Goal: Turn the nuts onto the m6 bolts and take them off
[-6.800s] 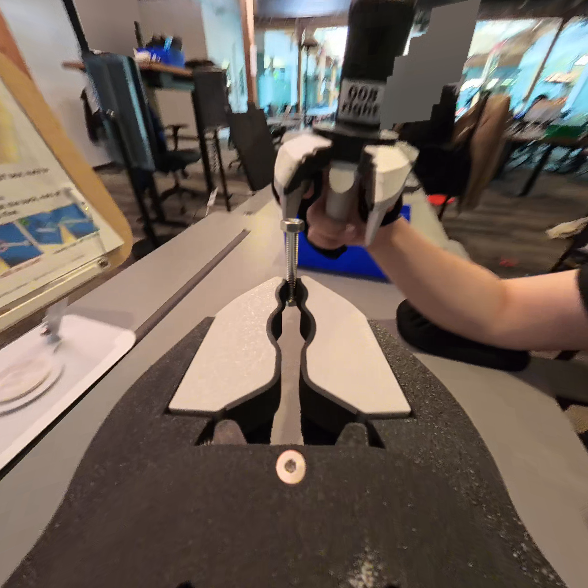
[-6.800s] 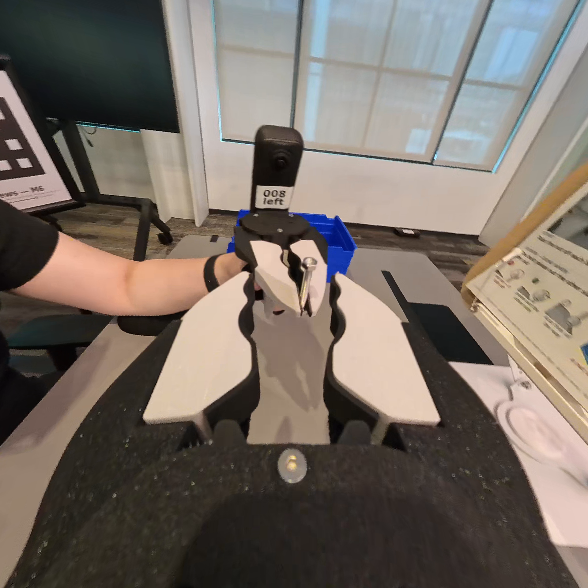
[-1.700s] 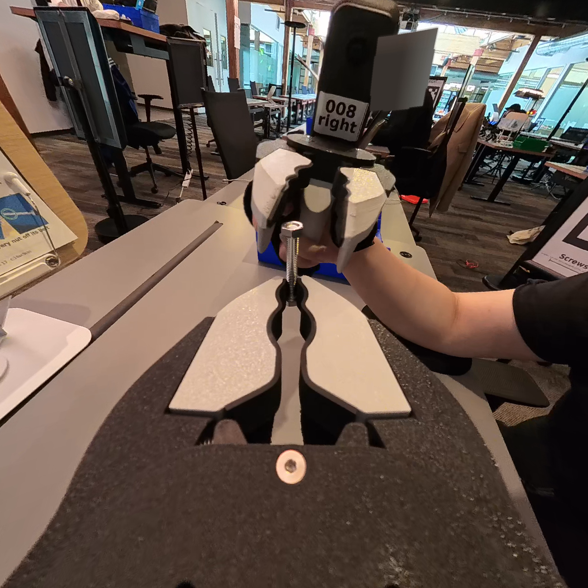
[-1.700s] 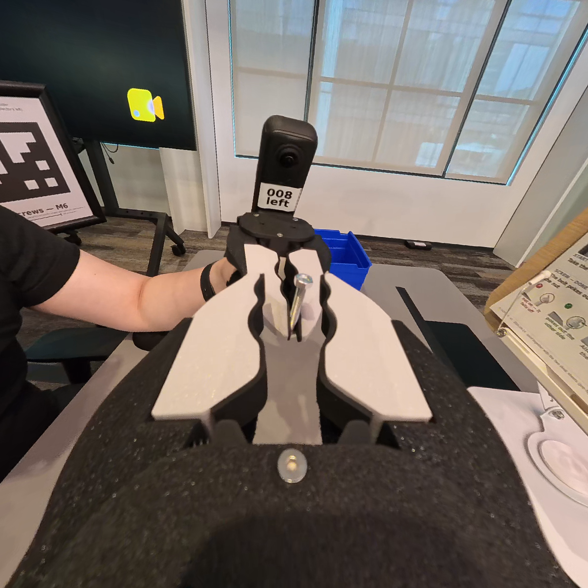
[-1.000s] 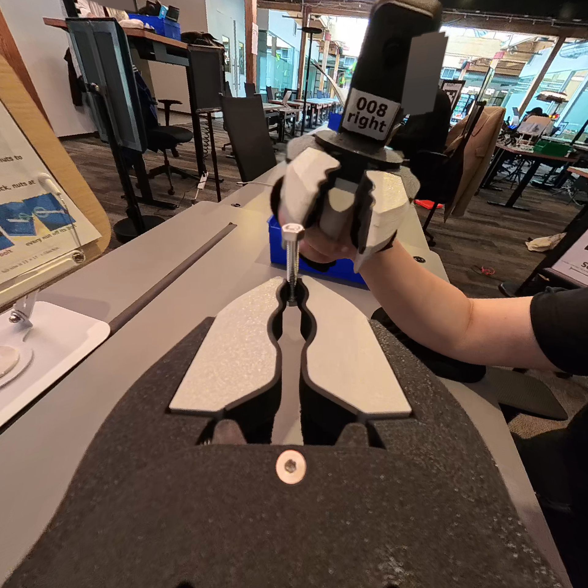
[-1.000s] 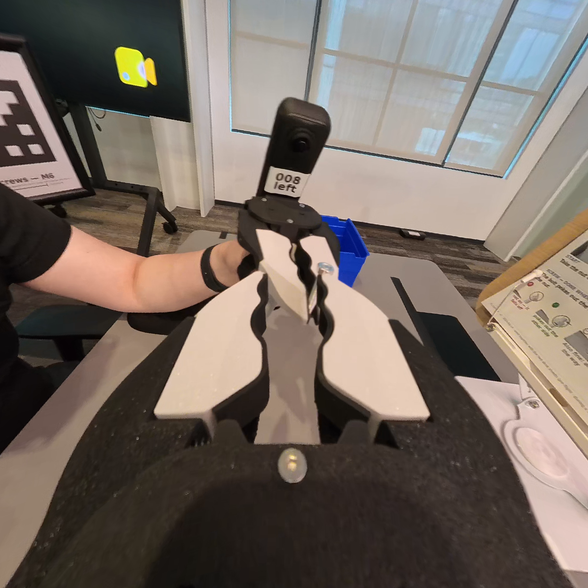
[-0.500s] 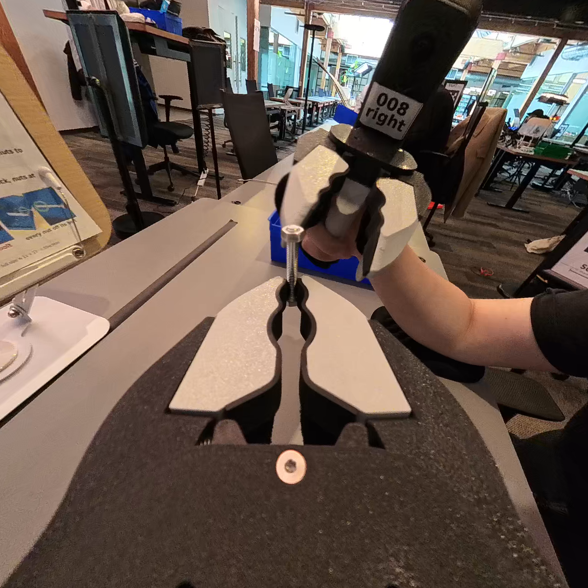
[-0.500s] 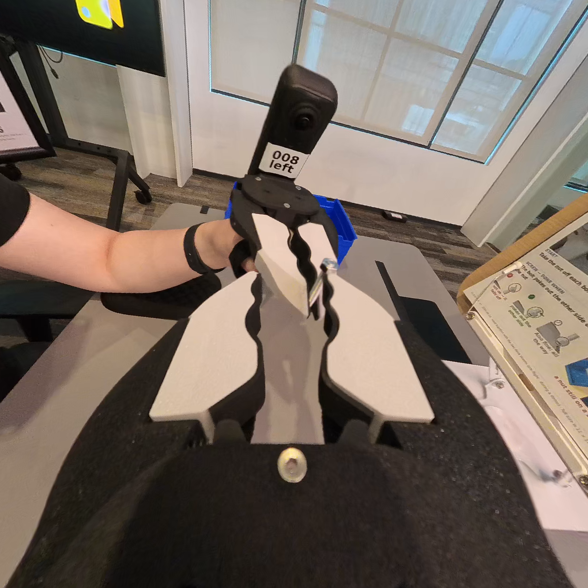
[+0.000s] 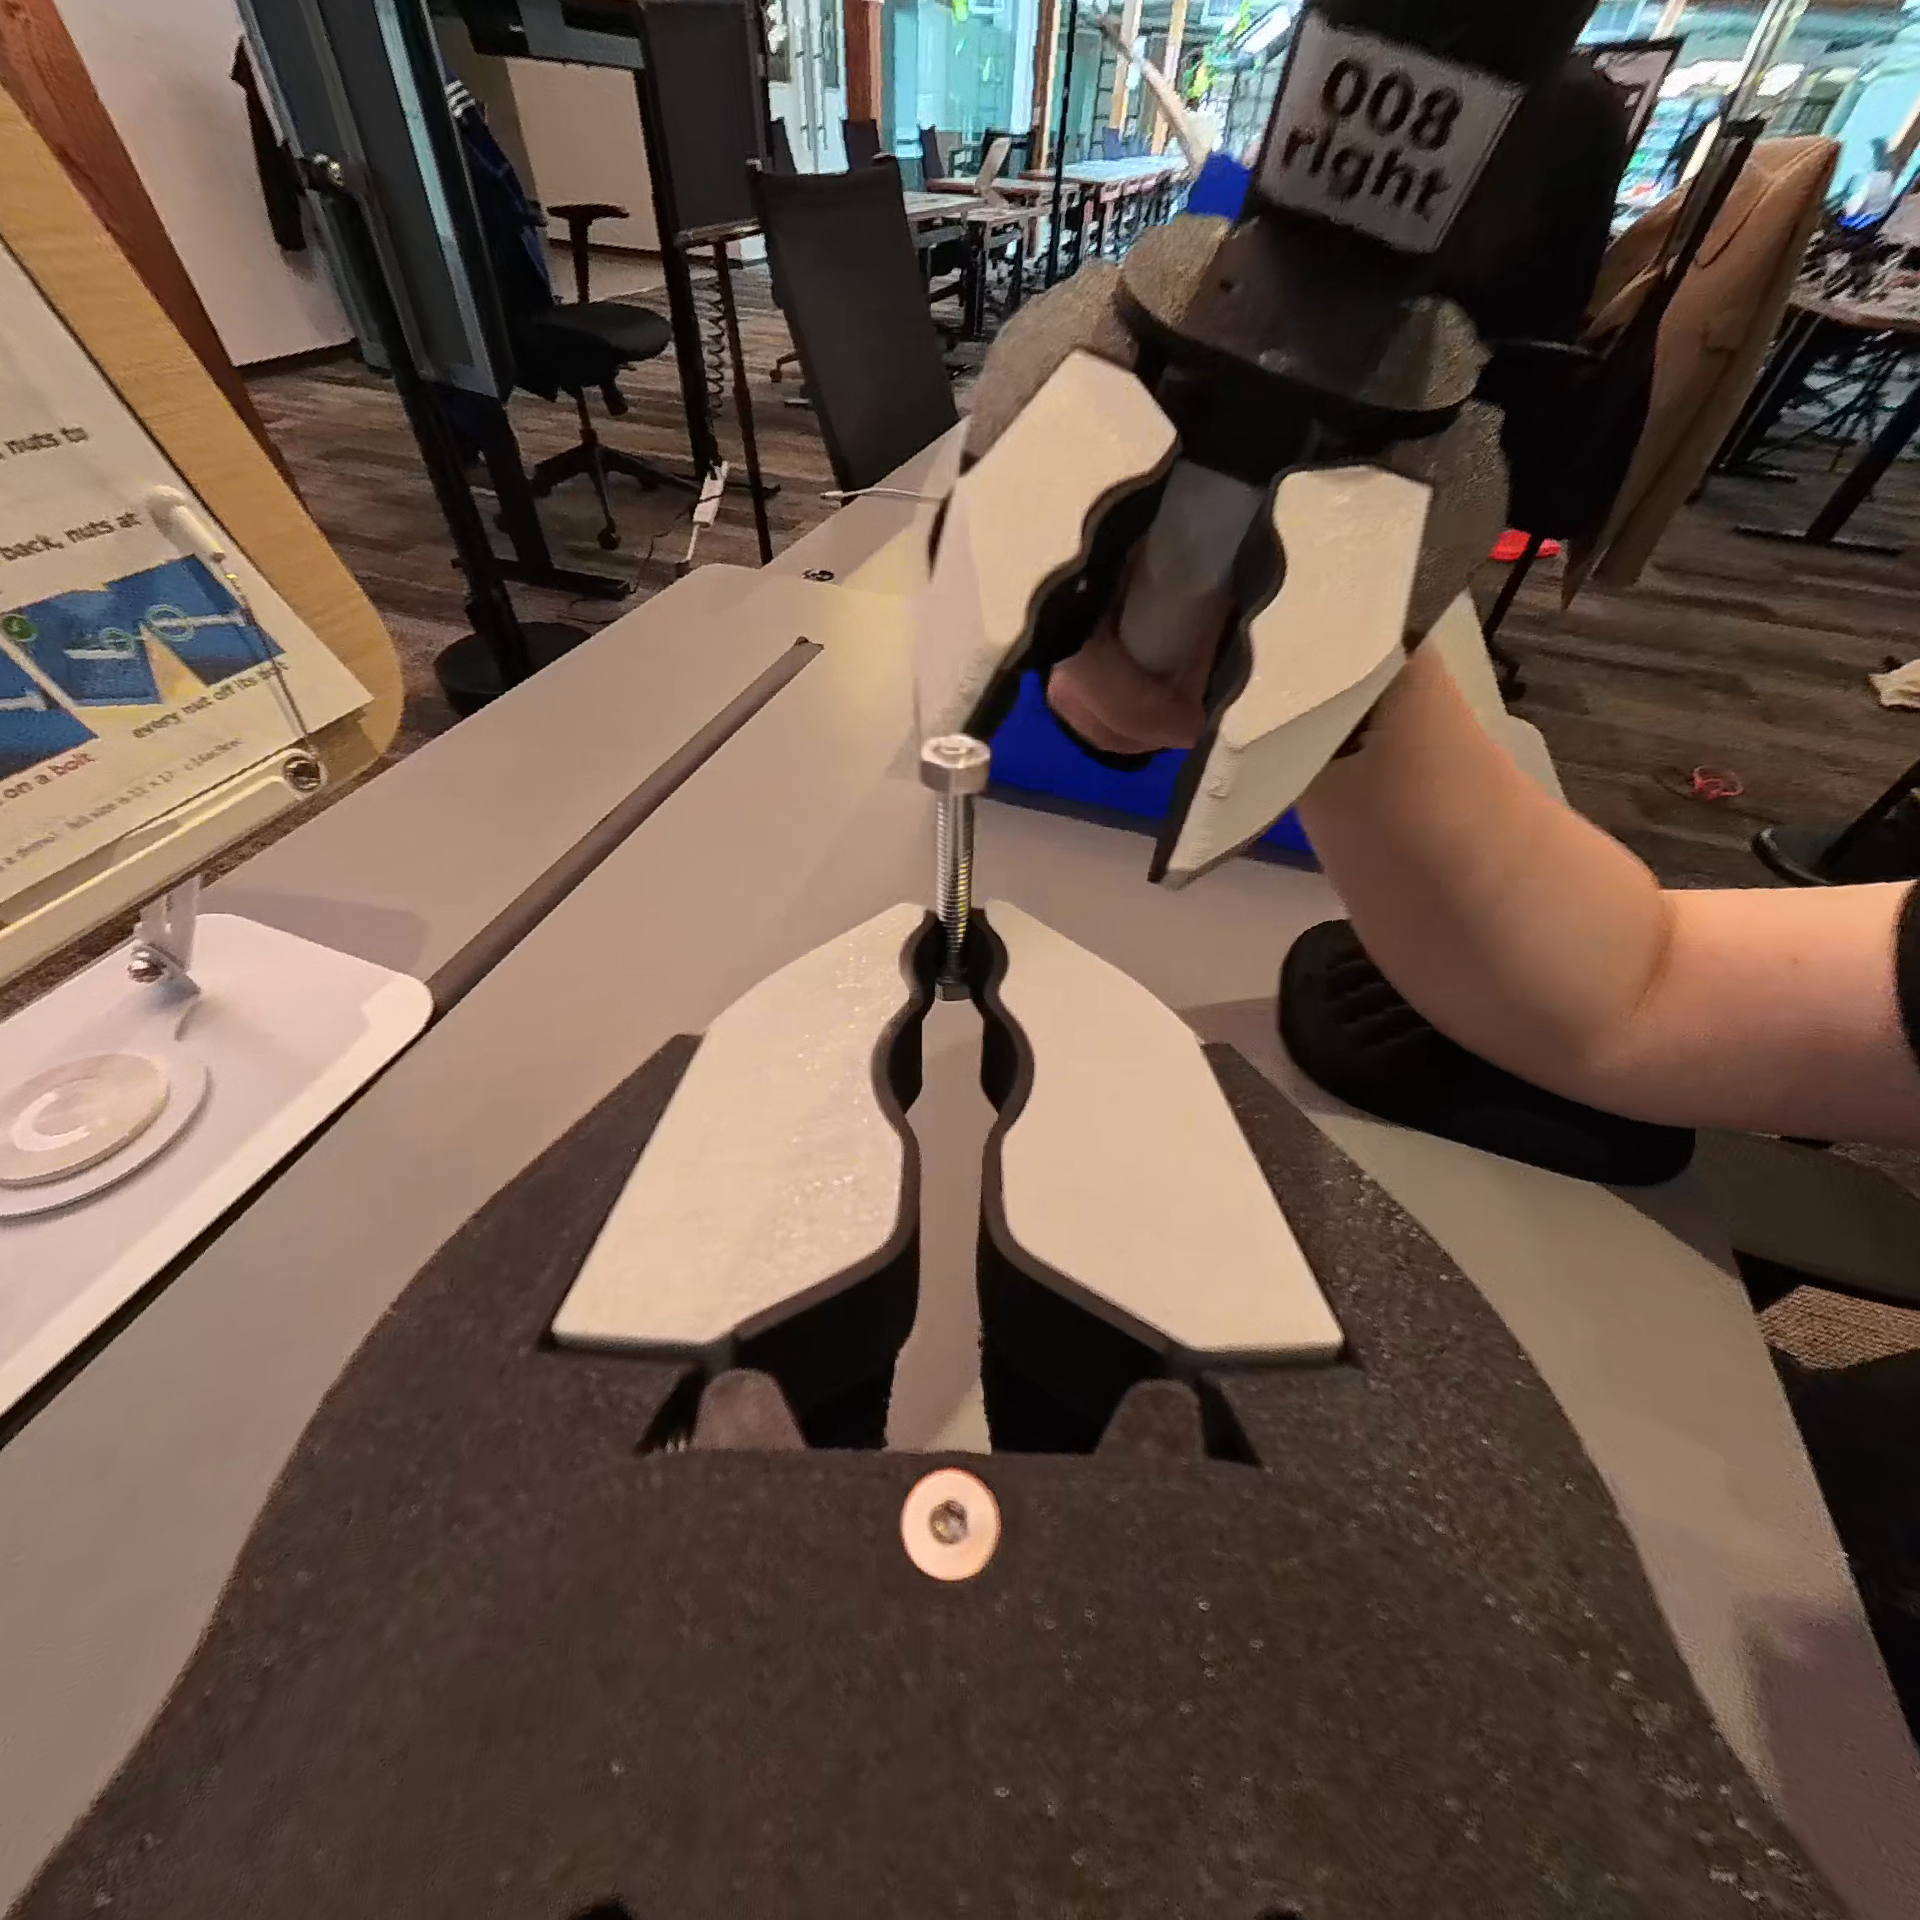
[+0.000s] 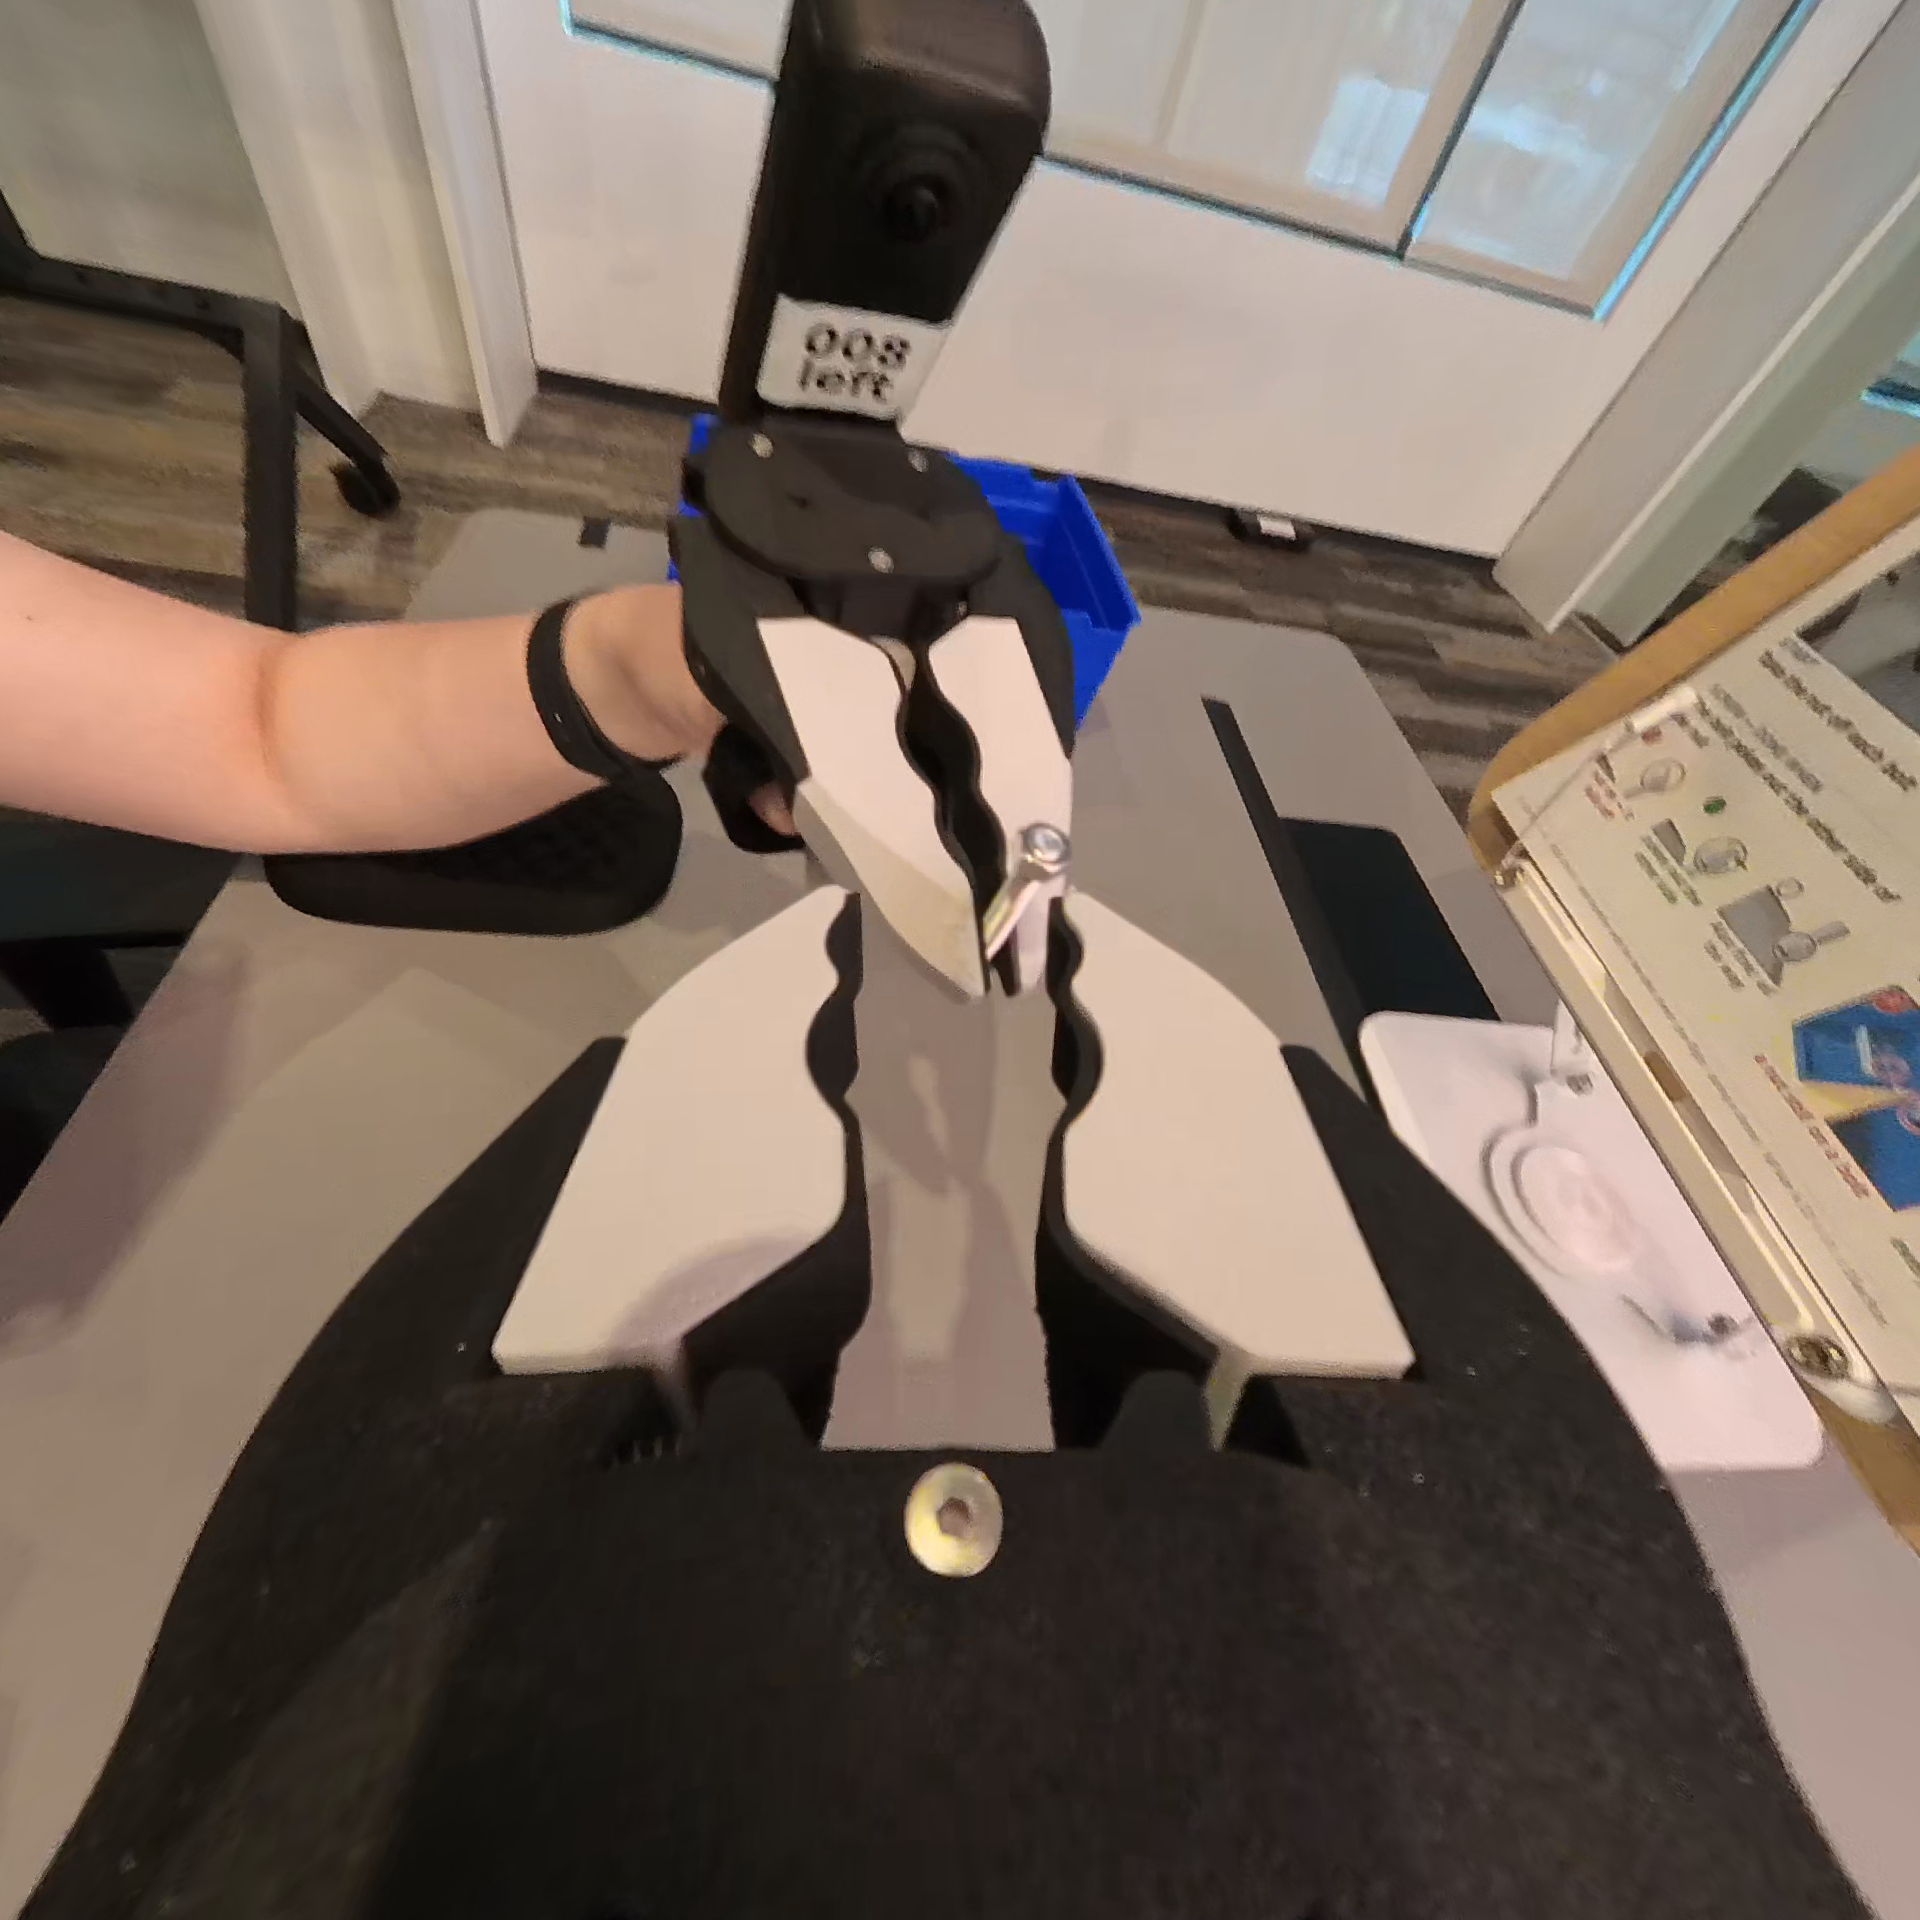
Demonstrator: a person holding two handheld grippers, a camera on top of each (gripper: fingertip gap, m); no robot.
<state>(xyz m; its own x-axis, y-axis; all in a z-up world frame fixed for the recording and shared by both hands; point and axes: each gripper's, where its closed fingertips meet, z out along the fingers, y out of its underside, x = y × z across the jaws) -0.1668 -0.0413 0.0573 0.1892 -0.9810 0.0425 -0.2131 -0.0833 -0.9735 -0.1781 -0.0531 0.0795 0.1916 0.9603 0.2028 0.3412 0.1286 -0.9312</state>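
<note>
Your left hand-held gripper (image 9: 954,961) is pinching the bolt (image 9: 953,847) by the lower end of its threaded shank, right at the fingertips, so the bolt stands upright with its head on top and most of the thread bare. Judgement: holding it low leaves the shank free for a nut to travel. No nut shows on the bolt in either view; whether one sits hidden between the fingers cannot be told.

Your right hand-held gripper (image 10: 951,935) is spread, nothing between its fingers. In the left wrist view its near fingertip hangs just beside the bolt head, apart from it; in the right wrist view the left gripper's tips and the tilted bolt (image 10: 1023,888) sit at the mouth of the gap, toward the right-hand finger.

Room to move: the grey counter (image 9: 644,831) under both grippers is bare, with a dark groove (image 9: 623,831) running away on one side. A blue bin (image 10: 1060,561) stands just behind the left gripper, so keep any swing short of it. The white base plate (image 9: 260,1049) and the slanted instruction board (image 9: 135,644) on it stand well apart to the side, near the counter's edge; do not sweep out that way.
</note>
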